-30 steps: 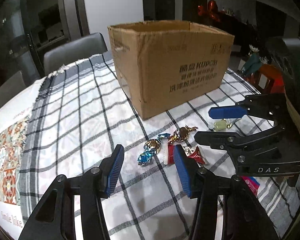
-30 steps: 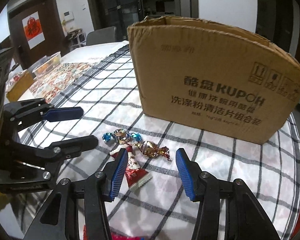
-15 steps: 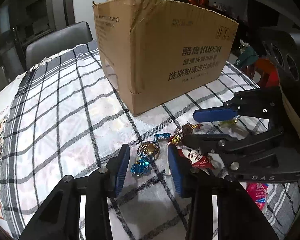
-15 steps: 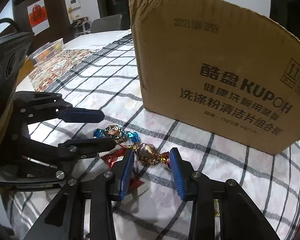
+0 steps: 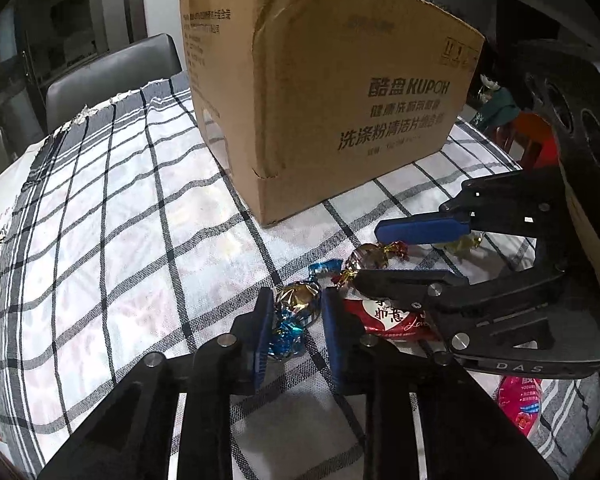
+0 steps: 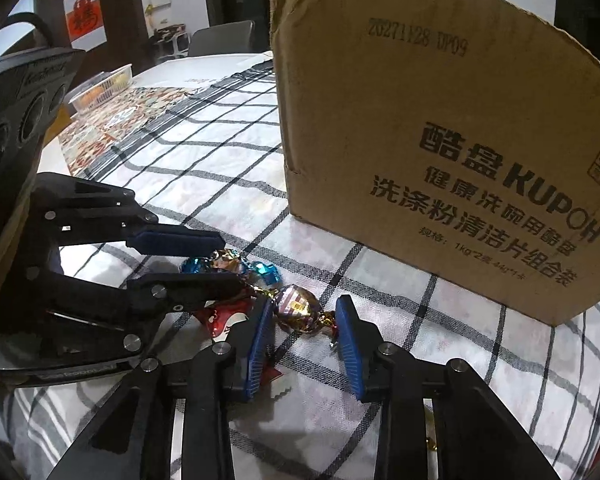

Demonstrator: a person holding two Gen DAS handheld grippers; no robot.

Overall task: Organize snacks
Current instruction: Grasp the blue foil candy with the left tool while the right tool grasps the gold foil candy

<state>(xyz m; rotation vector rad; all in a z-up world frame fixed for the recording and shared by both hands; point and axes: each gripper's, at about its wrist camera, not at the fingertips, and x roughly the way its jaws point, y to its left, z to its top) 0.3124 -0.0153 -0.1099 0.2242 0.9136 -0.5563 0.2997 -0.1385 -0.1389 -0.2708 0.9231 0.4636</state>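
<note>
Both grippers have dropped toward the checked tablecloth (image 5: 112, 216) and narrowed their jaws over the last second, each settling around its own sweet. On the left, the left gripper (image 5: 292, 312) has its blue pads drawn in to a narrow gap around the blue-twisted foil candy (image 5: 294, 312); whether the pads are already pressing the wrapper I cannot tell, so the grasp looks about to finish, not yet finished. Just beside it lies the red heart-printed packet (image 5: 392, 318), partly under the right gripper's lower finger. Further right, the right gripper (image 6: 304, 318) stands half open, straddling the gold-and-purple foil candy (image 6: 296, 308) with a visible gap on both sides. Behind them stands the open-topped KUPOH cardboard box (image 6: 440, 120), near enough that it probably serves as the bin for the 2 sweets once lifted.
</note>
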